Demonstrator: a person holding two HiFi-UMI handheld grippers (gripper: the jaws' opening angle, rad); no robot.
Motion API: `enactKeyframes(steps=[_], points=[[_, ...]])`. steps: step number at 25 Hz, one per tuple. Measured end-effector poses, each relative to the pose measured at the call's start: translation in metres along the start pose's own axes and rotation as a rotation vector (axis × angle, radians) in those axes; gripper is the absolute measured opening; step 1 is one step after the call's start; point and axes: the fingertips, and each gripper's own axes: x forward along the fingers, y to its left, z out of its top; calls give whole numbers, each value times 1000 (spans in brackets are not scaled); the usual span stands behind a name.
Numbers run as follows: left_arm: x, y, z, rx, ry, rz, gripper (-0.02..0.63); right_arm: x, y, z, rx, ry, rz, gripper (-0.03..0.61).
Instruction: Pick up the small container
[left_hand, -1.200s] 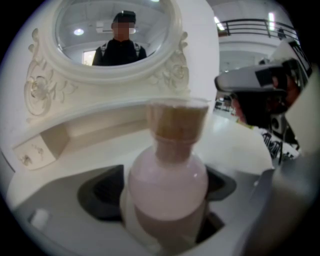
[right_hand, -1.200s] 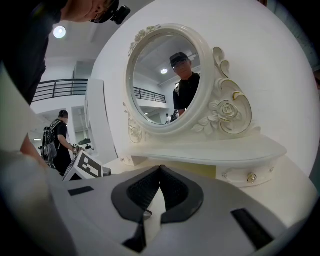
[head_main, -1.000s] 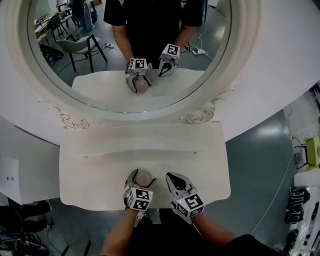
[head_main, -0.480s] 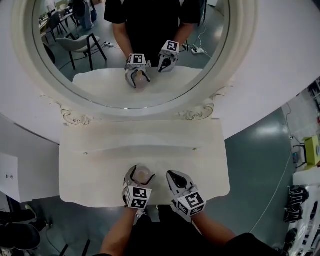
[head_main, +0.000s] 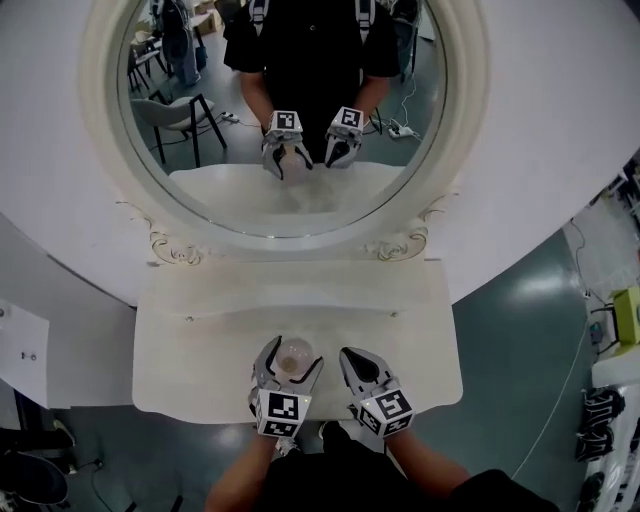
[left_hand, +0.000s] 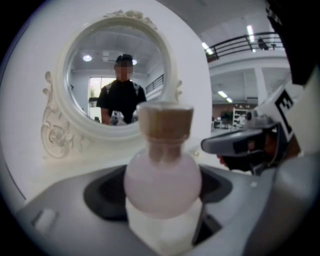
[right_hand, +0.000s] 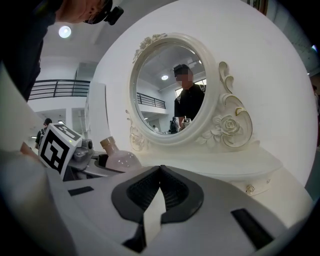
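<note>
The left claw (head_main: 292, 352) is holding the bottle (left_hand: 162, 176) by its round belly and is lifting it up off the worktop (head_main: 200, 340). The pick-up is almost done. The right claw (head_main: 352, 356) is staying shut and empty beside it.

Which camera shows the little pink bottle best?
The left gripper view: the bottle fills the middle, round pink body and tan cap, held in the left gripper. The head view shows just its top; the right gripper view shows it small, at left.
</note>
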Motion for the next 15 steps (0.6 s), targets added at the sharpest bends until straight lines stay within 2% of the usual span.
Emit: enactKeyframes(steps=[6, 15], points=[[-31, 9, 46, 29, -109, 36, 400, 0, 9, 22, -27, -53, -2, 6], [-76, 27, 84, 27, -209, 80, 400, -12, 25, 81, -98, -183, -2, 6]])
